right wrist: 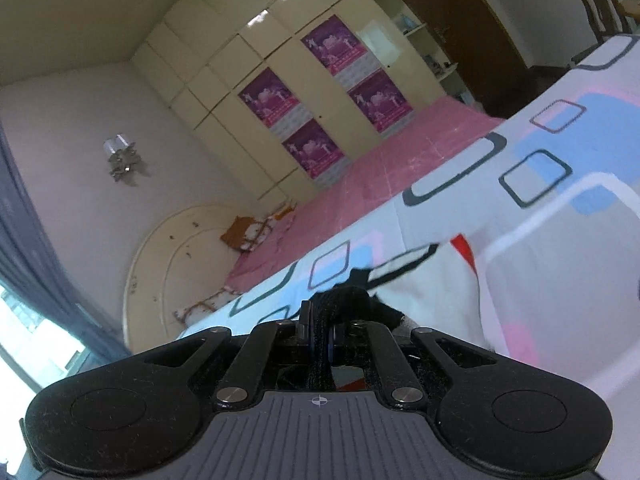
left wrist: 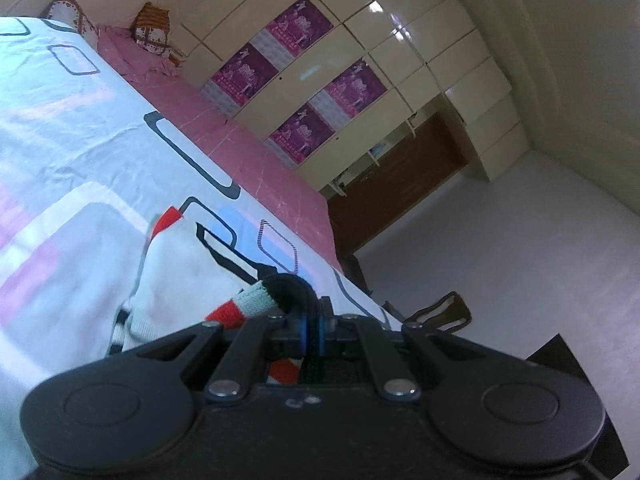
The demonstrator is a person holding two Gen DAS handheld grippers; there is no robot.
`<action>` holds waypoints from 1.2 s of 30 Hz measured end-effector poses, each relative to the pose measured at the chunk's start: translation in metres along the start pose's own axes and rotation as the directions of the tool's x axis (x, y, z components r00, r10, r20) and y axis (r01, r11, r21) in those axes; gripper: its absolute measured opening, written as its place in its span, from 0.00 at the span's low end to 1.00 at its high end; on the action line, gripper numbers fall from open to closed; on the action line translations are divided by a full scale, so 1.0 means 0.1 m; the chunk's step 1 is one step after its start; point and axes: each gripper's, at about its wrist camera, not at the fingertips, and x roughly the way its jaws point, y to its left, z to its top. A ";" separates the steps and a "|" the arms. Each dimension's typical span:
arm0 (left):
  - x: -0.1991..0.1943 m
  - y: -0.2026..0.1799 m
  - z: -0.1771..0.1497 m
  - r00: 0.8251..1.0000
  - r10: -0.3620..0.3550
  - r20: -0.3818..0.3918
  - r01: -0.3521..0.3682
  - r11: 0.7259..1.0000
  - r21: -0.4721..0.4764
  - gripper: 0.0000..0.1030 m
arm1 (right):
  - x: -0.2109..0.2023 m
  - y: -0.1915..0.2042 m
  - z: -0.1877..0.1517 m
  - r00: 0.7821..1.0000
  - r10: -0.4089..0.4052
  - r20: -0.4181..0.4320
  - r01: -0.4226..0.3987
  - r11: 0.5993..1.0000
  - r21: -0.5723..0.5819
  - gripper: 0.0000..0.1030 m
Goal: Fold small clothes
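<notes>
A: Where is the small garment?
B: The white garment (left wrist: 180,280), with red, grey and black trim, is on the patterned bedsheet (left wrist: 60,128), partly lifted. In the left wrist view it spreads left of and just beyond the tool; in the right wrist view it trails off to the right (right wrist: 432,280).

A: And the tongs?
B: The left gripper (left wrist: 313,320) is pressed together on the garment's black-edged hem, where a grey and red band folds over beside its fingers. The right gripper (right wrist: 320,332) is likewise pinching a black ribbed edge of the same garment, which runs straight down between its blue pads (right wrist: 329,346).

A: What surrounds it?
B: The sheet is white with blue, pink and dark outlined rectangles. Beyond it lies a pink bedcover (left wrist: 256,148), with patterned pillows (left wrist: 152,32) at the far end by a rounded cream headboard (right wrist: 168,256). Farther back stands a cream wardrobe (right wrist: 256,56) carrying four purple posters (right wrist: 268,98), beside a dark wooden door (left wrist: 400,184). A wooden chair (right wrist: 596,0) shows at the right wrist view's upper right.
</notes>
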 end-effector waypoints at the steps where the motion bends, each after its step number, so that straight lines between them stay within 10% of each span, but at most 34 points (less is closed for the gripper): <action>1: 0.11 0.03 0.03 1.000 0.013 -0.013 -0.013 1.000 0.002 0.05 | 0.10 -0.02 0.03 1.000 -0.005 -0.005 0.005 1.000 0.003 0.05; 21: 1.62 0.73 0.37 0.964 0.139 -0.229 -0.144 0.990 -0.008 0.06 | 1.81 -0.91 0.25 0.966 -0.139 -0.217 0.178 0.969 0.172 0.05; 25: 1.76 0.85 0.38 0.969 0.104 -0.222 -0.114 0.993 -0.032 0.48 | 1.95 -0.96 0.31 0.963 -0.170 -0.209 0.203 0.968 0.150 0.14; 27: 1.75 0.85 0.40 0.977 0.092 -0.191 -0.100 0.994 -0.032 0.66 | 1.91 -0.93 0.34 0.967 -0.210 -0.143 0.226 0.968 0.109 0.71; 29: 1.71 0.82 0.42 0.983 0.086 -0.163 -0.090 0.996 -0.016 0.83 | 1.86 -0.91 0.39 0.973 -0.207 -0.100 0.215 0.973 0.080 0.72; 32: 1.72 0.74 0.45 0.970 0.139 -0.198 -0.122 0.988 0.097 0.72 | 1.82 -0.91 0.42 0.971 -0.204 -0.124 0.205 0.979 0.000 0.71; 36: 1.95 0.56 0.42 0.918 0.303 -0.256 -0.201 0.912 0.358 0.55 | 2.00 -0.81 0.31 0.946 -0.260 -0.192 0.227 0.958 -0.177 0.54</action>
